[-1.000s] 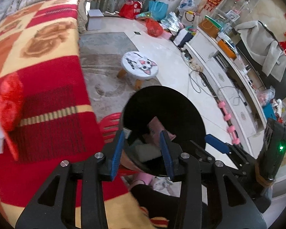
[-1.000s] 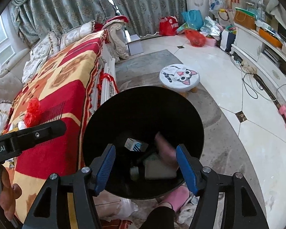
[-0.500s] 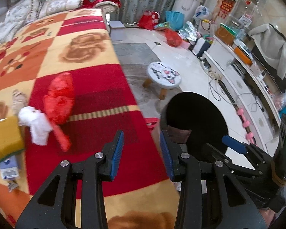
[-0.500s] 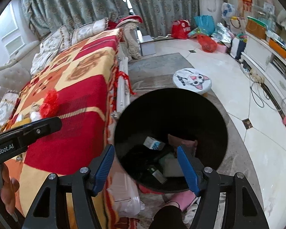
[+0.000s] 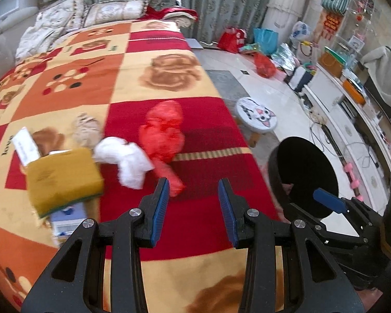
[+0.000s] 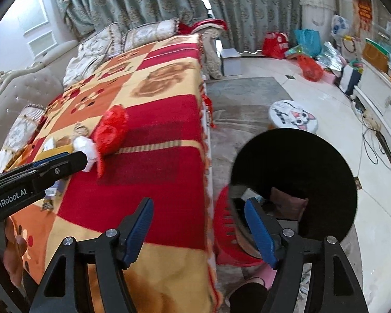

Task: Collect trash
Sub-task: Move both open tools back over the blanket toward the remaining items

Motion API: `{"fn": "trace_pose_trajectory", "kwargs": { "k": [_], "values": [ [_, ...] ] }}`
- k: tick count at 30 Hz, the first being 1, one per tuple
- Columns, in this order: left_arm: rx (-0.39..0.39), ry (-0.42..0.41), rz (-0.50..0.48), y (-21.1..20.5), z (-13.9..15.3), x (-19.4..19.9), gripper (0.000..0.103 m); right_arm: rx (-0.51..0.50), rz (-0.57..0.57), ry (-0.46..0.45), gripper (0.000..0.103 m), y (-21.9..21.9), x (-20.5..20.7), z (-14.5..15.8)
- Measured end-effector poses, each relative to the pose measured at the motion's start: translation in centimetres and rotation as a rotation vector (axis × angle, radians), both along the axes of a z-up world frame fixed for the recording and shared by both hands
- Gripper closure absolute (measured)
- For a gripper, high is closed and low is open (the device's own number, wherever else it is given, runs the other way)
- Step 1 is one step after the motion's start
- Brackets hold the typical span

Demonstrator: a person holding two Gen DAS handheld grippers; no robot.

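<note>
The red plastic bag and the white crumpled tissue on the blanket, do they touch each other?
Touching. In the left wrist view the red plastic bag lies against the white tissue with no blanket visible between them; the right wrist view agrees.

Both grippers now hang over the blanket (image 5: pixel 169 78) rather than over the bin (image 6: pixel 294 172). In the left wrist view the bin sits at four o'clock instead of between the jaws, and a red bag (image 5: pixel 164 133), white wad (image 5: pixel 127 159) and yellow sponge (image 5: pixel 62 180) have come into sight. The right gripper (image 6: pixel 198 224) has just been opening its jaws, nothing between them; its bin now lies at three o'clock.
</note>
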State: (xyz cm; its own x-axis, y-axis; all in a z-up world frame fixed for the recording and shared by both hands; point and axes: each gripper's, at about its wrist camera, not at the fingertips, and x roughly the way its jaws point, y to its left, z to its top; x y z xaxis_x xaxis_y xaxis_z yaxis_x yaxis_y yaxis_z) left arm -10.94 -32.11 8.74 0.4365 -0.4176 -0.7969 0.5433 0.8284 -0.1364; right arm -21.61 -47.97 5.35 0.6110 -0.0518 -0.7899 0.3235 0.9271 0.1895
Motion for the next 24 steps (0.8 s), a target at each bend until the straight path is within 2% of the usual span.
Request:
{"fn": "trace_pose_trajectory", "kwargs": {
  "k": [11,24],
  "values": [
    [-0.004,-0.017,0.091,5.6,0.6,0.8,0.066,-0.023,0.099,-0.015,0.03,5.2,2.7,1.1],
    [0.013,-0.043,0.17,10.7,1.1,1.8,0.066,-0.03,0.161,-0.013,0.028,8.8,5.0,1.4]
  ]
}}
